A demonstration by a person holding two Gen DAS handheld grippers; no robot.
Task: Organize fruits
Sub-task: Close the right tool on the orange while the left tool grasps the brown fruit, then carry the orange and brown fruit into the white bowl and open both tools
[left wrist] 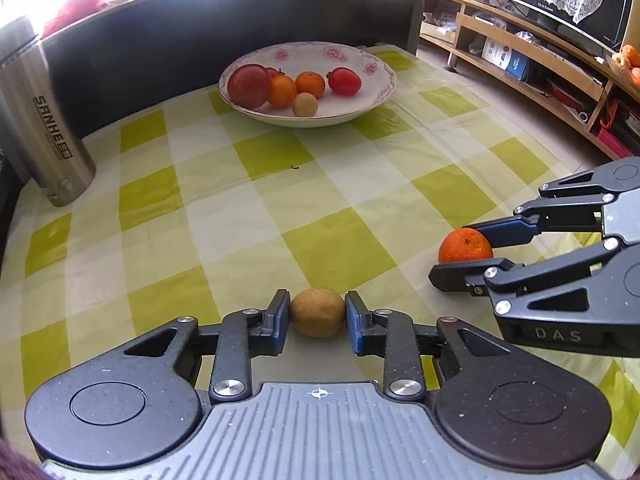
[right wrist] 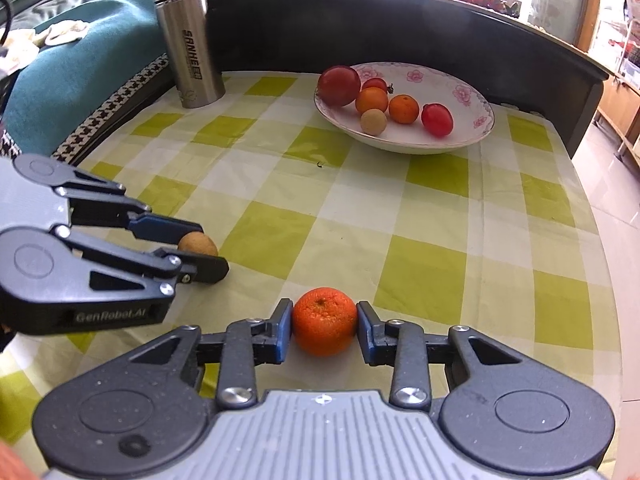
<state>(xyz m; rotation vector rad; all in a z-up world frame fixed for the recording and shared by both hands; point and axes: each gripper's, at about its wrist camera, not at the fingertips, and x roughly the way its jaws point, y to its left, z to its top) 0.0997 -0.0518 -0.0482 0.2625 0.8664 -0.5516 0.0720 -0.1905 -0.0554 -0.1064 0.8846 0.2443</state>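
A: Left gripper (left wrist: 317, 312) state?
B: Fingers (left wrist: 279, 312) closed on the small brown fruit (left wrist: 317, 312), pads touching both its sides. It sits on the table (left wrist: 224, 216), near edge. Slightly oval, long axis sideways, finger to finger.

A: Right gripper (right wrist: 324, 321)?
B: Fingers (right wrist: 282, 322) clamped on the orange (right wrist: 324, 321), also on the table. Round, no clear long axis. Stem dimple faces up, tilted a bit toward the camera.

A: Relative position?
B: Near each other at the front of the table, orange to the right of the brown fruit. Each gripper shows in the other's view.

A: Further out?
B: Flowered plate (left wrist: 360, 56) at the far side, well apart from both. Holds two oranges, red fruits and one pale round fruit.

A: Any text?
B: "SANHE" down the steel flask (right wrist: 192, 40), upright at the far left. "DAS" on the right gripper body, "GenRobot.AI" on the left one. Smaller print on the flask unreadable.
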